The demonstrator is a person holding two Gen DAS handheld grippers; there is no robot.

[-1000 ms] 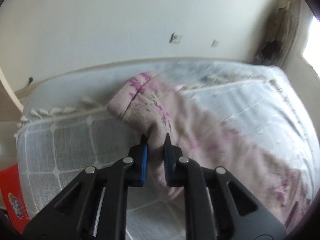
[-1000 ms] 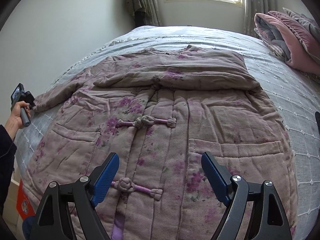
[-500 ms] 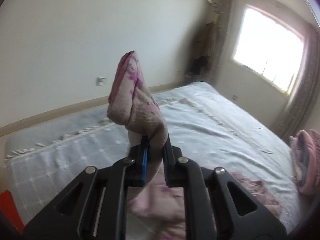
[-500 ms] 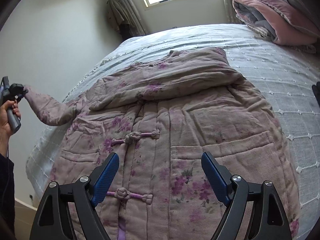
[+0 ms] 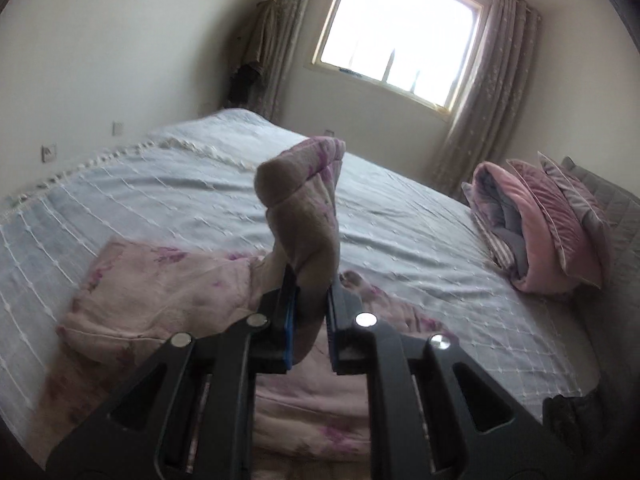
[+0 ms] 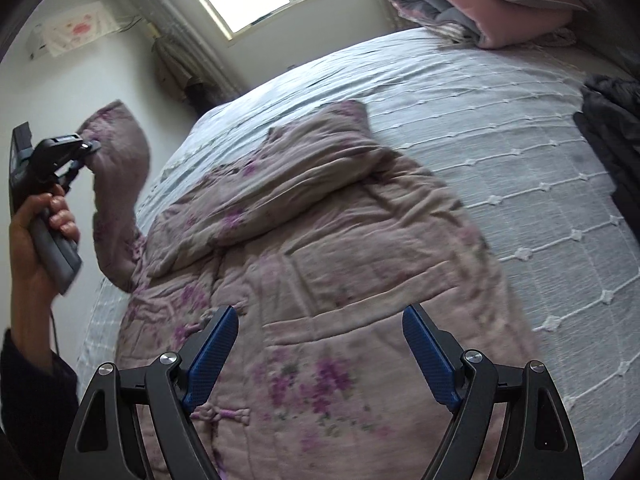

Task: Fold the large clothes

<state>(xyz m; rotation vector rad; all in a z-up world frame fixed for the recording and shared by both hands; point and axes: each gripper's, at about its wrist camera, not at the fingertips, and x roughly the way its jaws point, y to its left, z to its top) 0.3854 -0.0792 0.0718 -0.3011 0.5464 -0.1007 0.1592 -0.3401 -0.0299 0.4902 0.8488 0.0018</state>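
A large quilted pink-grey jacket with purple flowers (image 6: 320,248) lies face up on the bed, its far sleeve folded across the chest. My left gripper (image 5: 311,280) is shut on the end of the near sleeve (image 5: 308,204) and holds it up in the air above the jacket. In the right wrist view the left gripper (image 6: 86,146) is at the far left with the sleeve (image 6: 120,168) hanging from it. My right gripper (image 6: 320,332) is open and empty, hovering over the jacket's lower front near a pocket.
The bed has a light blue-grey quilted cover (image 6: 520,128). Folded pink and grey bedding and pillows (image 5: 536,232) are stacked at the head. A dark garment (image 6: 612,128) lies at the right edge. A window (image 5: 396,32) and curtains are behind.
My left gripper has lifted the sleeve off the bed and swung it up and toward the jacket's body. The right gripper stayed open over the lower front, shifting slightly.
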